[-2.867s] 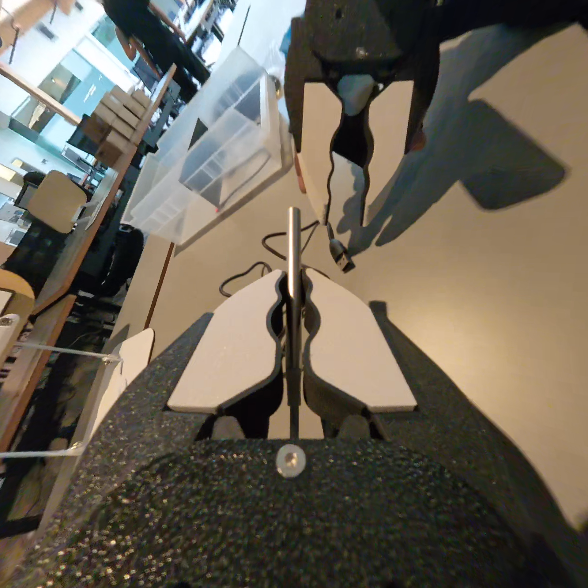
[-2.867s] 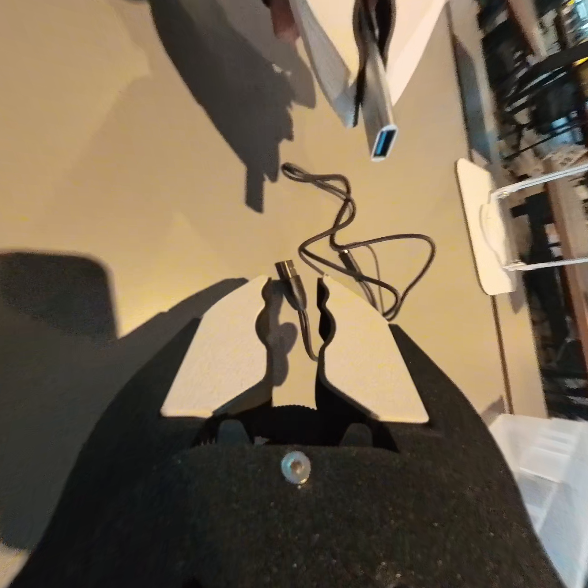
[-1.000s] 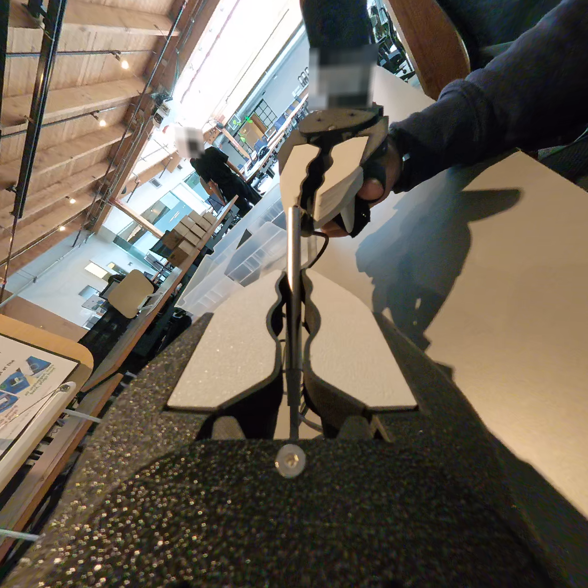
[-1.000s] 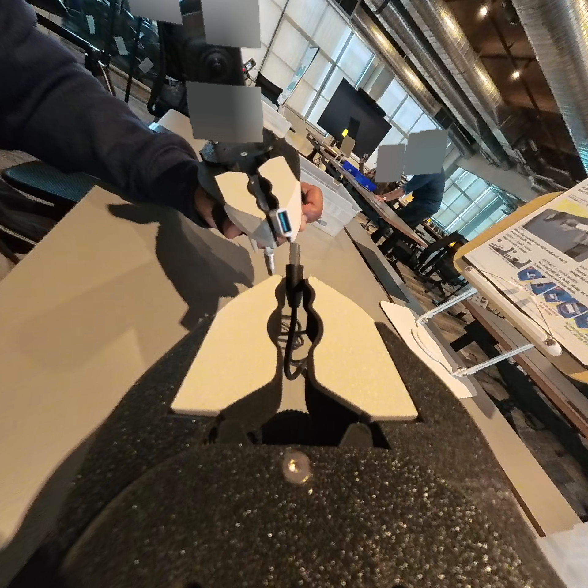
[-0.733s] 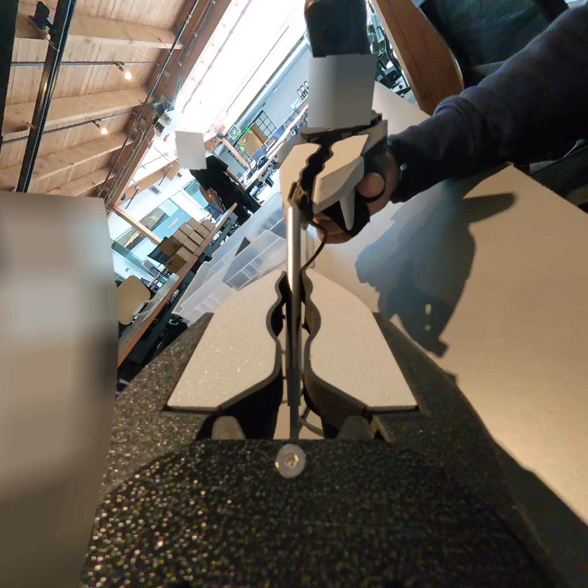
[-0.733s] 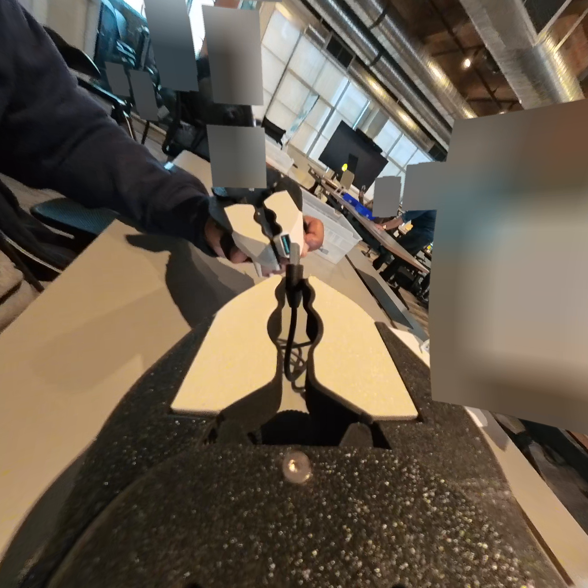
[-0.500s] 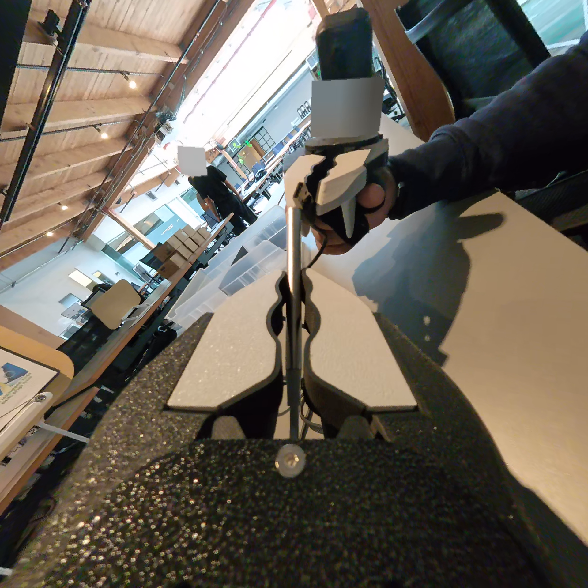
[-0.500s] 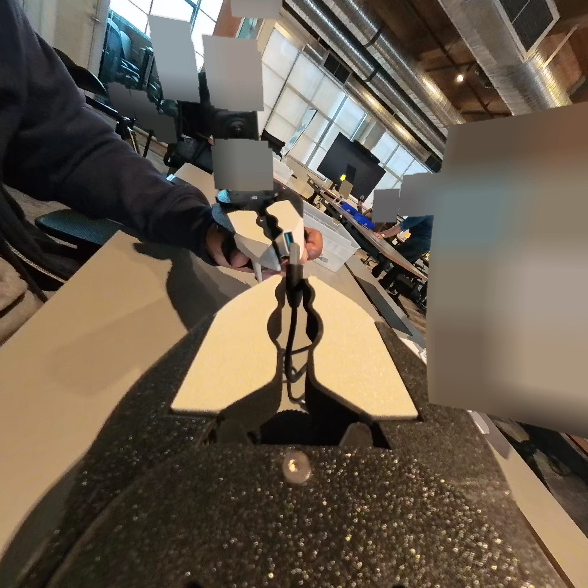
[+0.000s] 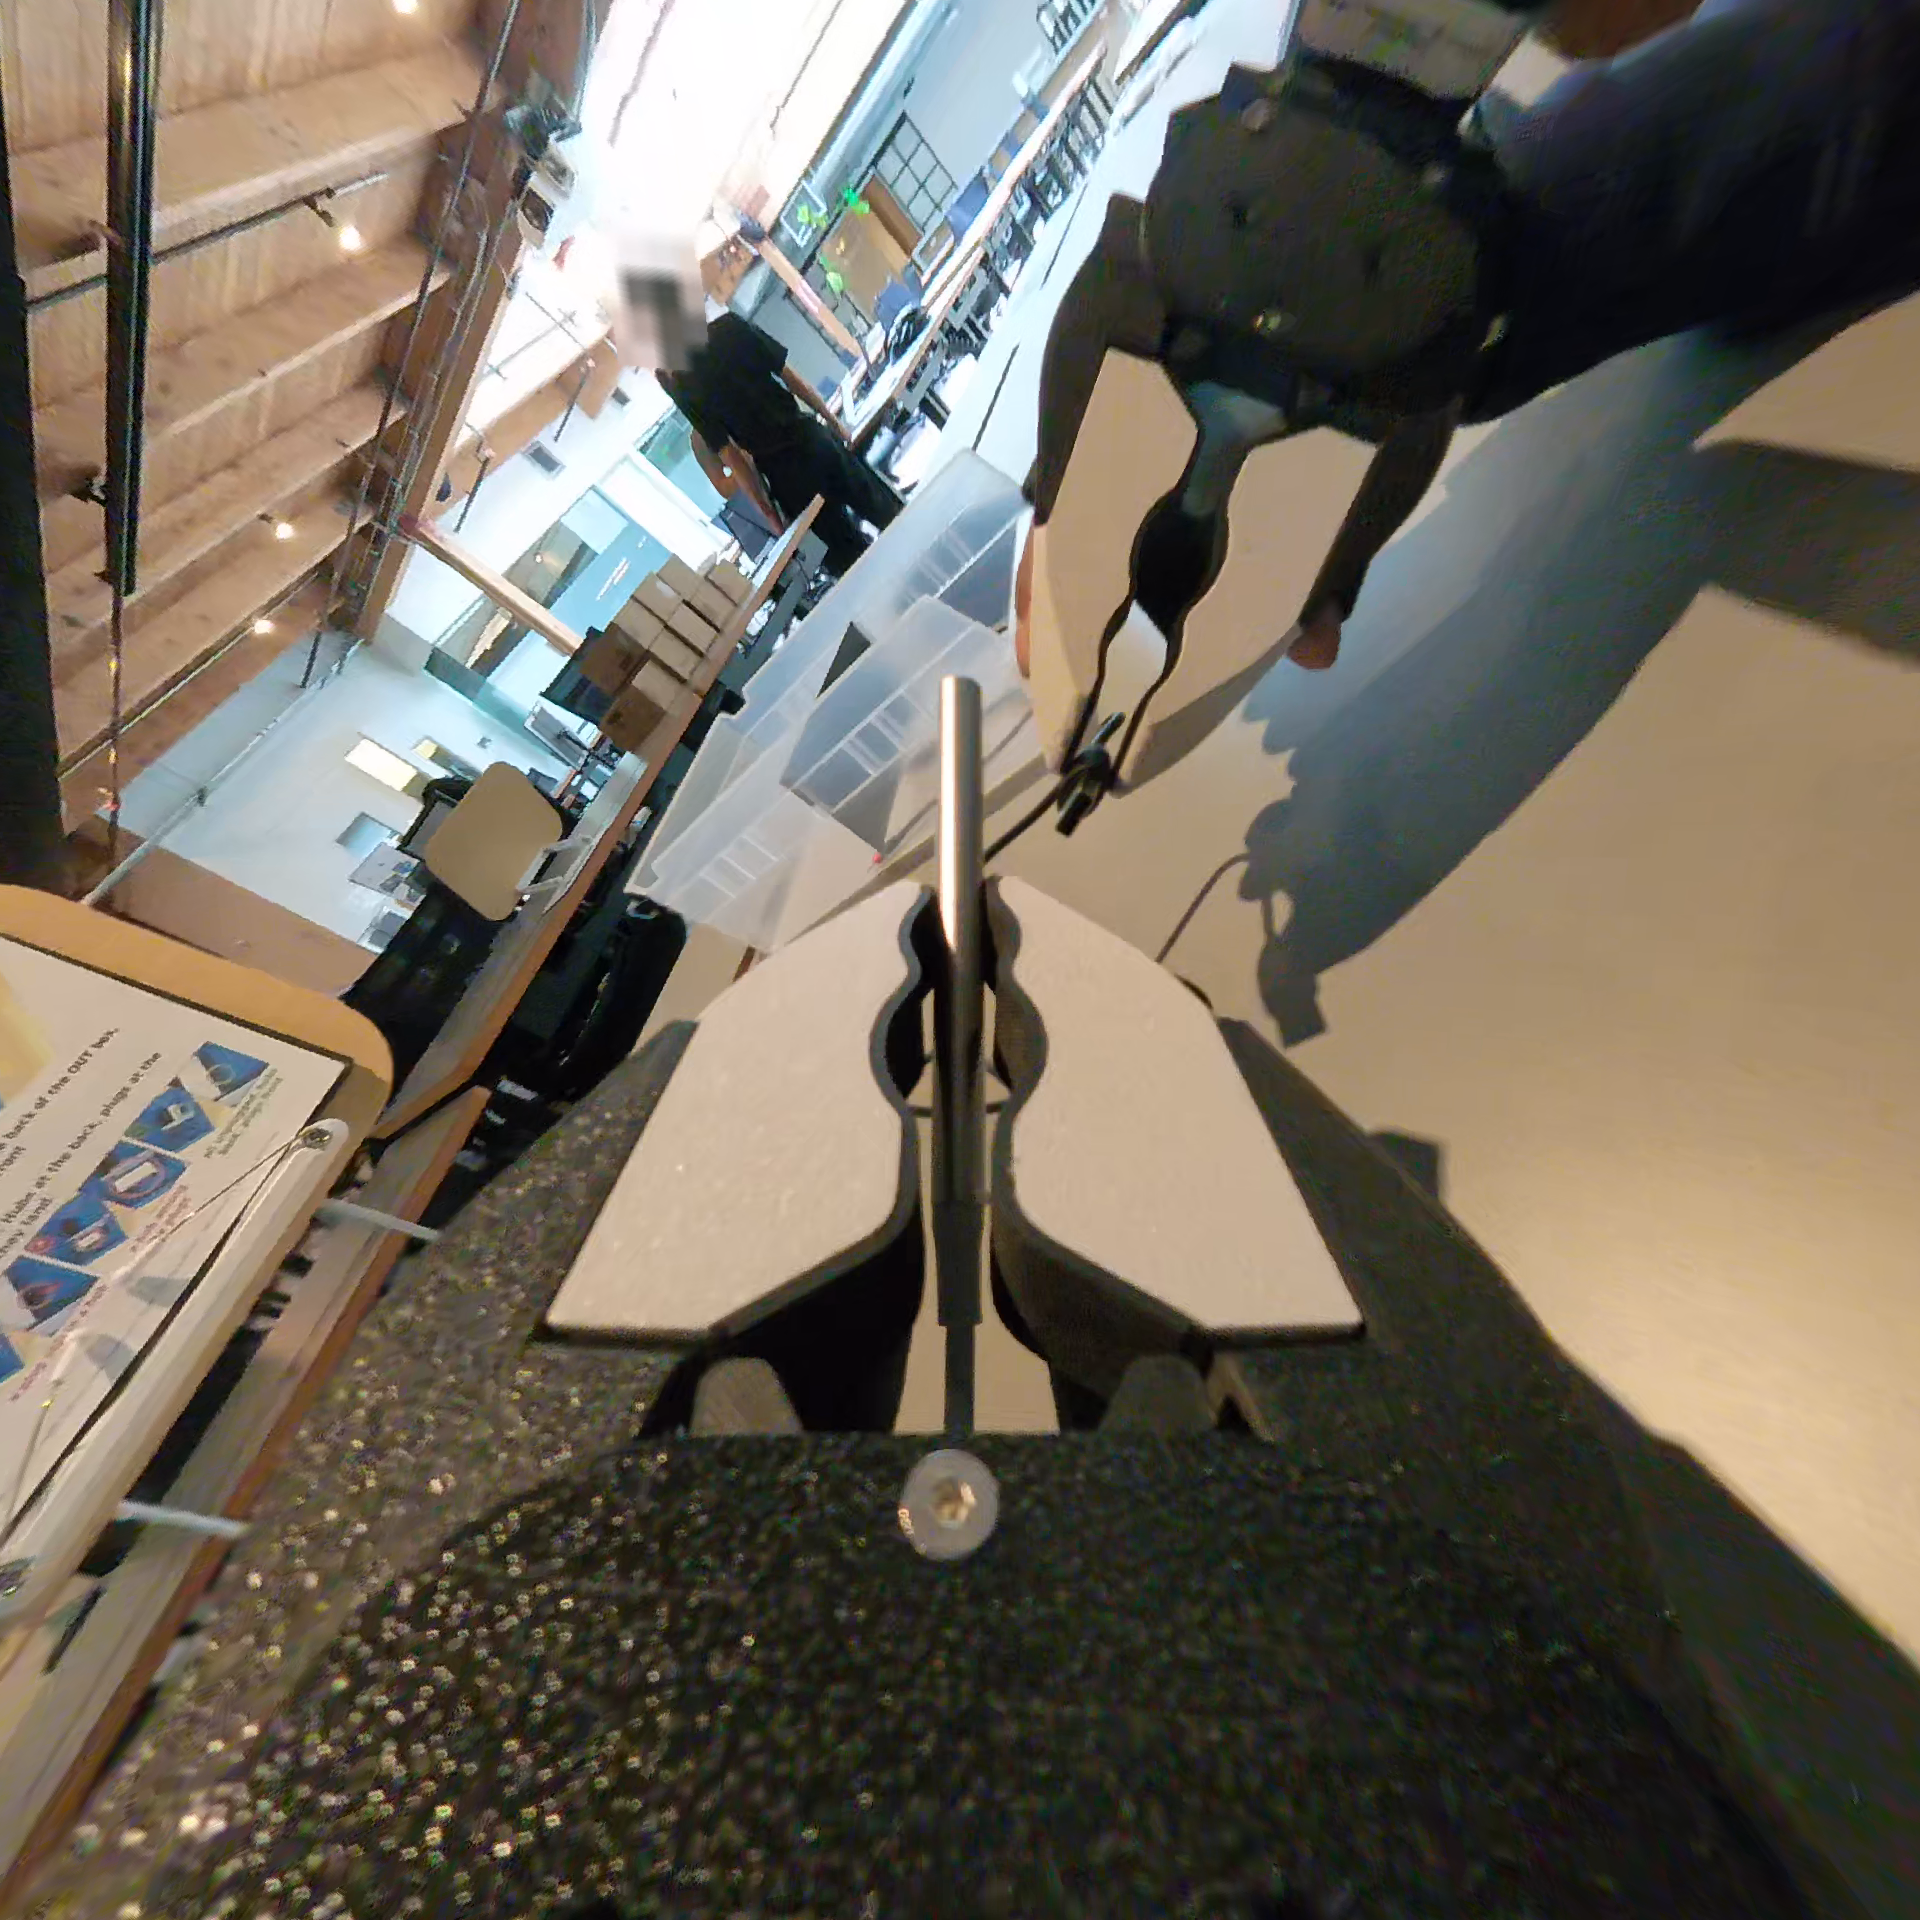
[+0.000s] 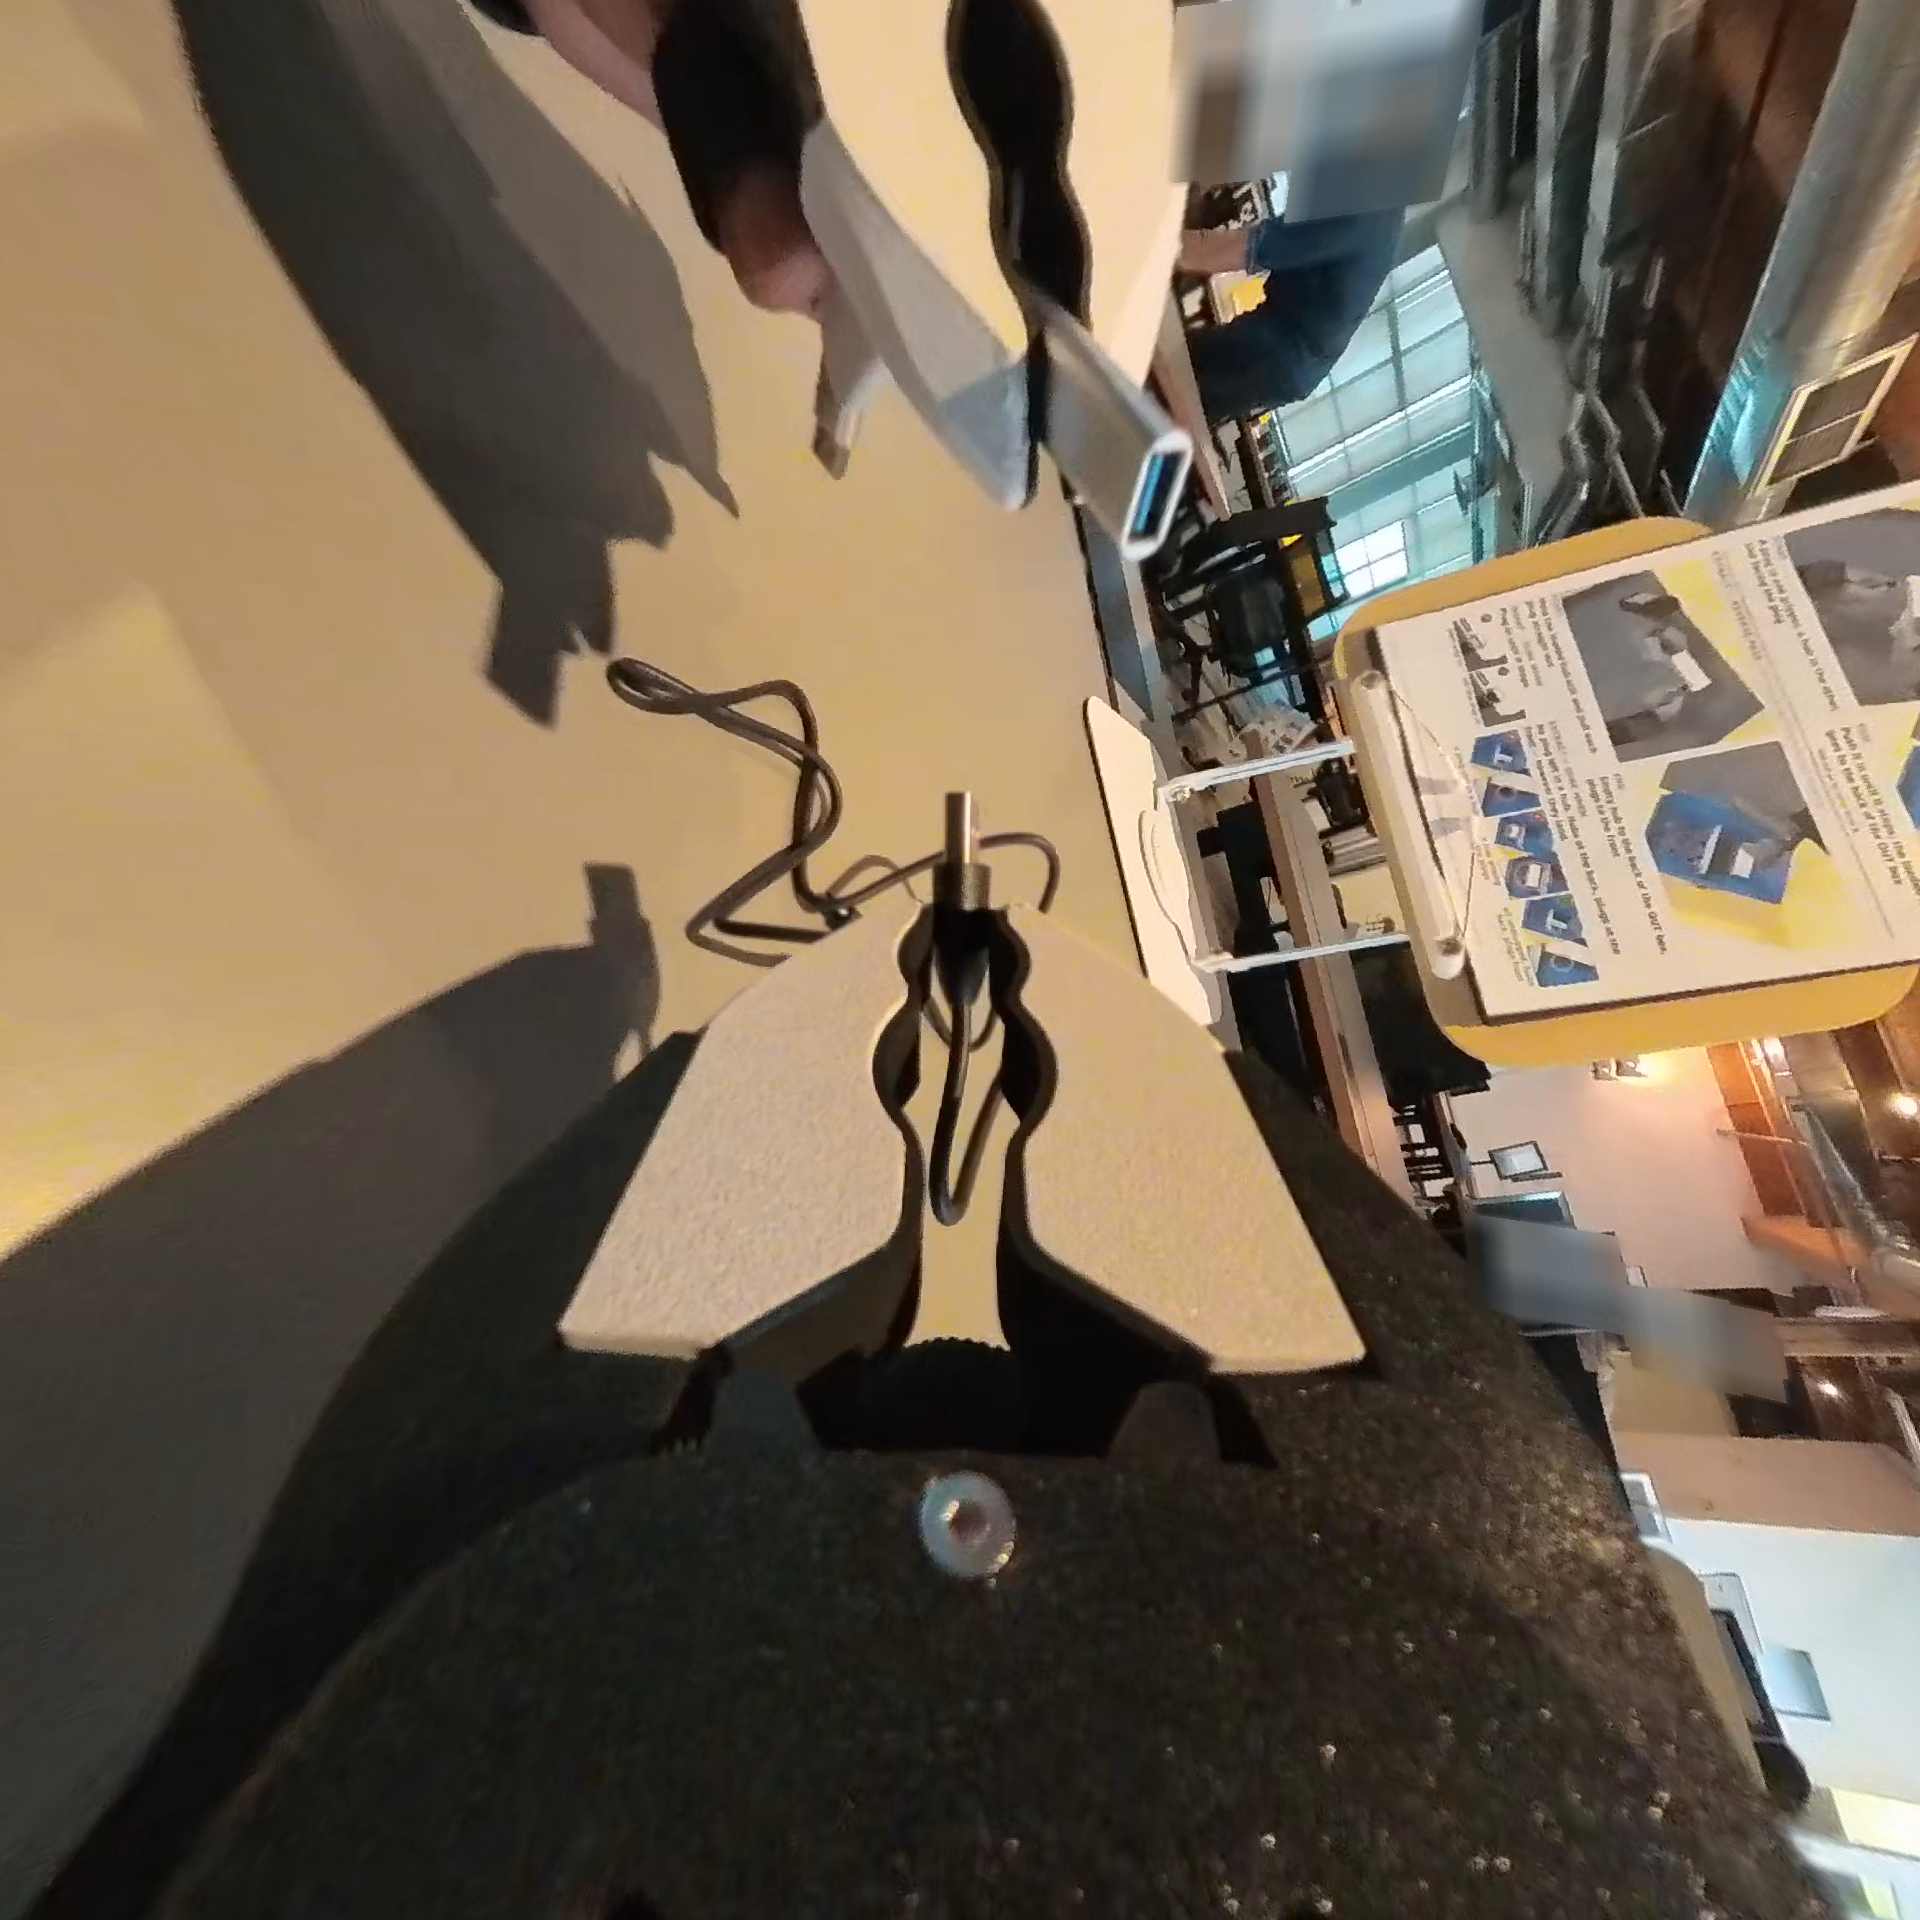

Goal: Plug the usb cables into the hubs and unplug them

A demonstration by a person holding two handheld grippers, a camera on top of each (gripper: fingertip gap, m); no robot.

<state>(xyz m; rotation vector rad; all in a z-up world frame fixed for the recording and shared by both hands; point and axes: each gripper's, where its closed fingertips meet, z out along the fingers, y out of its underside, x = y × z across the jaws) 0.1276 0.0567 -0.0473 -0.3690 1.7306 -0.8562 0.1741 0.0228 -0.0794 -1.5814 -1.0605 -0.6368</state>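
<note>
Left wrist view
Left gripper (image 9: pixel 958 914): clamped on the slim grey hub (image 9: pixel 956 831), which sticks out past its tips.
Right gripper (image 9: pixel 1127 717): above the table (image 9: pixel 1662 935), pinching a black usb cable (image 9: pixel 1086 774) near the hub's tip, apart from it.
Far table edge: clear plastic bins (image 9: pixel 862 717).

Right wrist view
Right gripper (image 10: pixel 961 925): closed on the cable plug (image 10: pixel 958 852), metal end forward.
Hub (image 10: pixel 1117 436): in the left gripper (image 10: pixel 1029 416), open port facing the plug, well apart.
Cable slack: looped on the table (image 10: pixel 208 727).
Table's right edge: an instruction sheet on a stand (image 10: pixel 1662 769).

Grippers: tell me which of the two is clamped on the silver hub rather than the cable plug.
The left gripper: the slim silver hub sticks out between its fingers. The right gripper pinches the black cable's plug instead.
</note>
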